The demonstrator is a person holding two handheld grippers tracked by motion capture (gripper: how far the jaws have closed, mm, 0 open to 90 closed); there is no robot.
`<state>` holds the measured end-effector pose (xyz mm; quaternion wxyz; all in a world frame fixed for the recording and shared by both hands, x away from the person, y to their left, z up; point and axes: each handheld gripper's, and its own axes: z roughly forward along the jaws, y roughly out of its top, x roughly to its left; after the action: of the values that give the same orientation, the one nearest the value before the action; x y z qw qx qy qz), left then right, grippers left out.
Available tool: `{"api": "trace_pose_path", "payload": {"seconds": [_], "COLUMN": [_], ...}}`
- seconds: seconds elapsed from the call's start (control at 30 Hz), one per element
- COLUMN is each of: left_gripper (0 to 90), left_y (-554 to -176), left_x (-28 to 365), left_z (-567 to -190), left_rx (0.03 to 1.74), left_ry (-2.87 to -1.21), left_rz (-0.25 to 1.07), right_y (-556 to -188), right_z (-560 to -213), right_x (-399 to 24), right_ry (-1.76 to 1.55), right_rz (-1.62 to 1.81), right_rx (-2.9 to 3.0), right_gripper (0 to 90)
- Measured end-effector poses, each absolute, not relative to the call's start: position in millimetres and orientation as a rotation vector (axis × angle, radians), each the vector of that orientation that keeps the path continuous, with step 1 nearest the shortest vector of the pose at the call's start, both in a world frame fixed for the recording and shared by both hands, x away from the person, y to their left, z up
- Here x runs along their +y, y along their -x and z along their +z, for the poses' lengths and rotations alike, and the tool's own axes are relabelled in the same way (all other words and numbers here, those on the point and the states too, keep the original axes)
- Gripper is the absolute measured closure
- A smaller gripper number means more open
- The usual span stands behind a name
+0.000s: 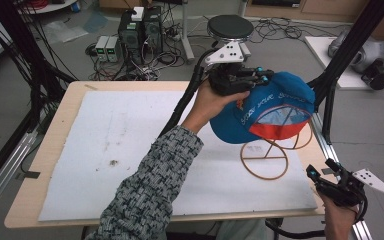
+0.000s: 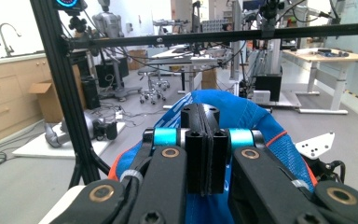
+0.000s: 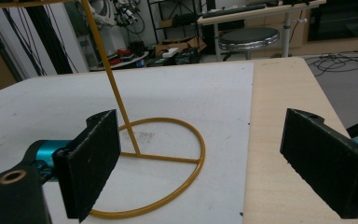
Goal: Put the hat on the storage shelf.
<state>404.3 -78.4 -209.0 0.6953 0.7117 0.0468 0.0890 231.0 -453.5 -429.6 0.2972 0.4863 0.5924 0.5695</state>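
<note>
Toward the left of the scene, much of the white foam mat (image 1: 130, 145) on the pale wooden bench (image 1: 55, 125) lies bare, while the left gripper (image 1: 252, 76), its jaws pressed together on the fabric, holds the blue mesh-backed cap with an orange underbrim (image 1: 270, 107) aloft above the yellow wire hat stand with a ring base (image 1: 264, 161), presumably so that it can be lowered onto it. The cap is tilted, its long axis running roughly left to right, the brim pointing down toward the person and the crown toward the far right. At the bench's right edge the right gripper (image 1: 325, 172) is held with jaws spread wide and nothing between them, seemingly kept clear of the stand.
</note>
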Motion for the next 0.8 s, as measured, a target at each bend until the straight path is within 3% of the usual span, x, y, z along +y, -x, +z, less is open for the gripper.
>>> {"api": "trace_pose_path", "payload": {"seconds": [0.8], "left_gripper": [88.8], "left_y": [-405], "left_x": [-129], "left_z": [-234], "left_rx": [0.075], "left_ry": [-1.672], "left_rz": [0.134], "right_y": [-231], "right_z": [-430], "right_x": [-456], "right_ry": [-1.304], "right_rz": [1.512], "right_rx": [1.57], "right_gripper": [11.2]}}
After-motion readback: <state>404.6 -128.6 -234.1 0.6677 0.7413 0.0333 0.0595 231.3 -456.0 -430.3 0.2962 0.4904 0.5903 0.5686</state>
